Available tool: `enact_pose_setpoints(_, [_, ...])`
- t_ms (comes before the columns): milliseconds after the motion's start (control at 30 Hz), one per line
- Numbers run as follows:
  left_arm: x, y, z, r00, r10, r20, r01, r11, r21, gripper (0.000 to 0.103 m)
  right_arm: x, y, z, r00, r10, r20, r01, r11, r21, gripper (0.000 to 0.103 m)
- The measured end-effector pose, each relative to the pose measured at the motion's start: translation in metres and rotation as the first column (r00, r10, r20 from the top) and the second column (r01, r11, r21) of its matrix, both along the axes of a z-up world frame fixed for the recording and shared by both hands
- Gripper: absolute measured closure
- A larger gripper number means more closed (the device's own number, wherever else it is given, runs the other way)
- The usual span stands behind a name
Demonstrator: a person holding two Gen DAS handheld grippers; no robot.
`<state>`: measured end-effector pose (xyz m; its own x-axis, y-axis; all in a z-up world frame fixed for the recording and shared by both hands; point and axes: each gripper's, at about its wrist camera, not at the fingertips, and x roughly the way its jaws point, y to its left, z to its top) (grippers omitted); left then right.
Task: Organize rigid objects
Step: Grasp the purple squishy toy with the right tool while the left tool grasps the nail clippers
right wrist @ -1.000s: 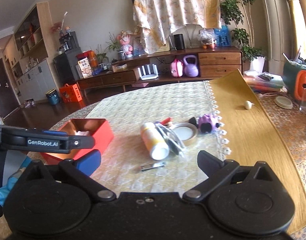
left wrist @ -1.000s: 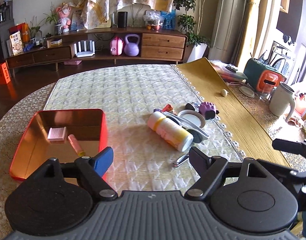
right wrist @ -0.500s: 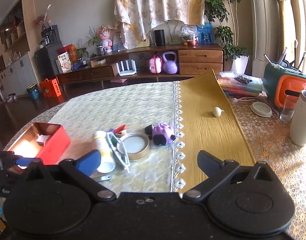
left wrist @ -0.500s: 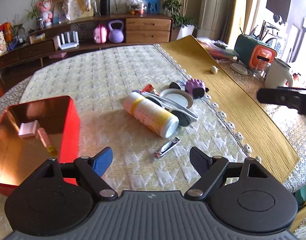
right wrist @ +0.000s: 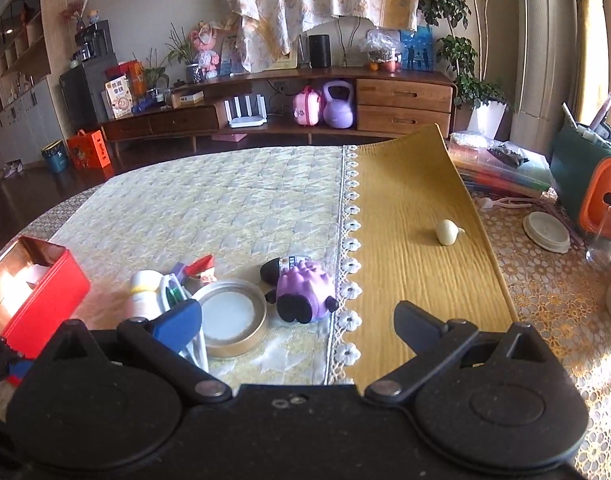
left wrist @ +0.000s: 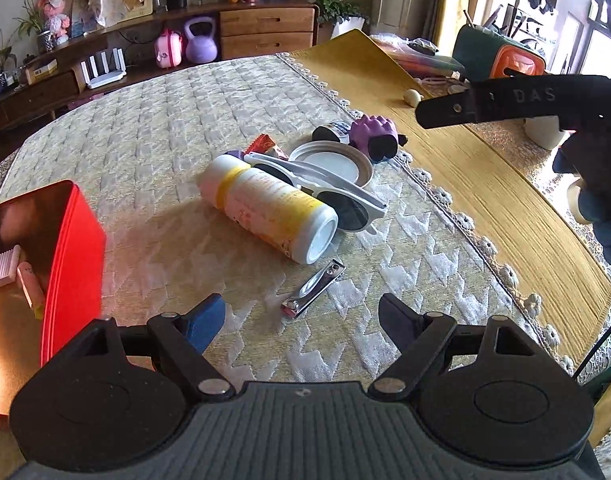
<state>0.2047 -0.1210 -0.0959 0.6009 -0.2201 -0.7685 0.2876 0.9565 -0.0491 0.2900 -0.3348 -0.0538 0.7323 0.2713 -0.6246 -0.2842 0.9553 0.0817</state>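
The red tin (left wrist: 71,264) runs off the left wrist picture's left edge, so only part of its inside shows. White sunglasses (left wrist: 325,188) lie across the round lid (left wrist: 337,162), covering its near rim. The small black item (left wrist: 331,133) behind the purple toy (left wrist: 375,136) is perhaps a bottle; its label is too small to read. The right hand-held gripper (right wrist: 297,322) hides the sunglasses' lower half.
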Motion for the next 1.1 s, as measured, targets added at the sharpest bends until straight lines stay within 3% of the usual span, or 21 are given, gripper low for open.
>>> enact_pose_setpoints(300, [0.017, 0.003, -0.020, 1.000, -0.019, -0.022, 0.019, 1.000, -0.008, 0.021, 0.033, 0.003, -0.019, 0.999, -0.016, -0.040, 0.016, 1.000, -0.003, 0.007])
enact_pose_setpoints(467, [0.020, 0.000, -0.026, 0.999, -0.046, -0.016, 0.046, 0.999, -0.001, 0.038, 0.045, 0.009, -0.030, 0.998, -0.015, -0.061, 0.015, 1.000, -0.007, 0.011])
enact_pose_setpoints(533, [0.019, -0.002, -0.026, 0.998, -0.056, -0.003, 0.056, 0.998, 0.003, 0.038, 0.049, 0.012, -0.033, 0.998, -0.020, -0.067, 0.019, 1.000, -0.014, 0.012])
enact_pose_setpoints(600, [0.019, -0.003, -0.026, 0.998, -0.068, 0.006, 0.068, 0.998, 0.004, 0.048, 0.054, 0.013, -0.037, 0.997, -0.025, -0.077, 0.024, 1.000, -0.014, 0.013])
enact_pose_setpoints(833, [0.013, -0.009, -0.025, 0.993, -0.113, 0.014, 0.113, 0.994, 0.002, 0.069, 0.065, 0.018, -0.046, 0.994, -0.035, -0.100, 0.035, 0.999, -0.010, 0.017])
enact_pose_setpoints(967, [0.008, -0.014, -0.025, 0.991, -0.131, 0.017, 0.131, 0.991, 0.007, 0.073, 0.067, 0.023, -0.050, 0.994, -0.030, -0.104, 0.029, 0.999, -0.017, 0.026])
enact_pose_setpoints(1100, [0.009, -0.017, -0.025, 0.992, -0.125, 0.018, 0.125, 0.992, 0.008, 0.087, 0.068, 0.024, -0.053, 0.993, -0.033, -0.110, 0.033, 0.999, -0.001, 0.037])
